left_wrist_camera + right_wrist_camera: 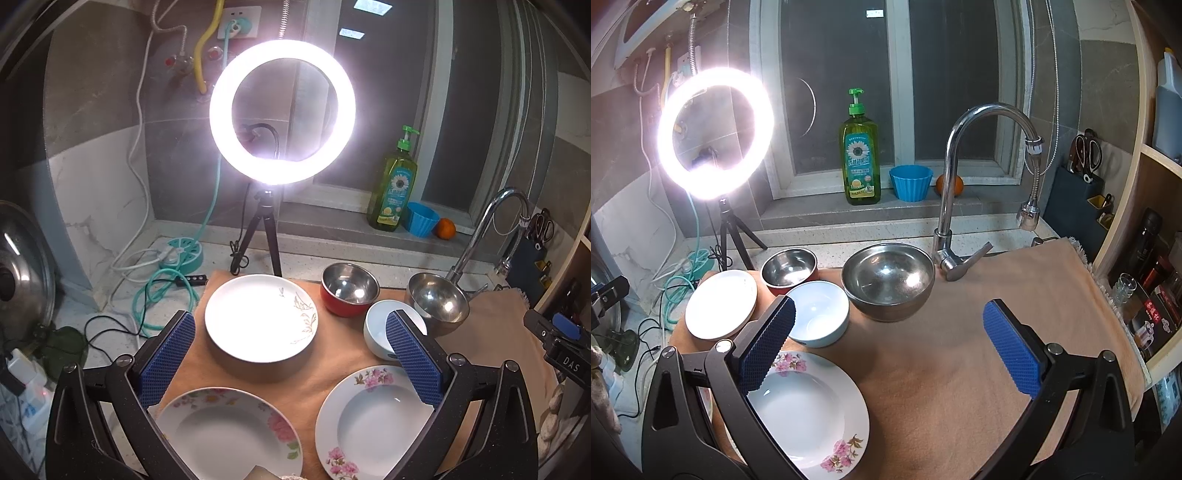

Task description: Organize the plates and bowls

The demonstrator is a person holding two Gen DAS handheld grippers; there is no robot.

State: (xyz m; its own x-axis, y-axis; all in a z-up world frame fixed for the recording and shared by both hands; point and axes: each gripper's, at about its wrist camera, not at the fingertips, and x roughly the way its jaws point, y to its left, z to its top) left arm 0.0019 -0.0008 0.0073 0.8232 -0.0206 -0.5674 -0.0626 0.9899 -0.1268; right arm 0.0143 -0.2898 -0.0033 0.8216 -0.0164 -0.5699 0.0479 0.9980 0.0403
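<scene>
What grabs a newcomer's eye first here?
The glaring ring light on its tripod at the back of the counter dominates both views. Below it, plates and bowls spread over an orange cloth: floral plates nearest, a big steel bowl by the faucet. Both grippers hover open, empty.

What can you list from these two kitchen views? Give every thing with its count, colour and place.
Flowered plates: two, white with pink, near edge of cloth.
Gold-patterned plate: one, white, behind them.
Ceramic bowl: one, white, mid cloth.
Red bowl: one, steel inside, back.
Steel bowl: one, silver, by the tap.
Cloth: one, peach, under the dishes.
Tap: one, chrome, back right.
Ring light: one, lit, on tripod.
Soap bottle: one, green, windowsill.
Cup: one, blue, windowsill.
Left gripper: open, empty.
Right gripper: open, empty.
</scene>
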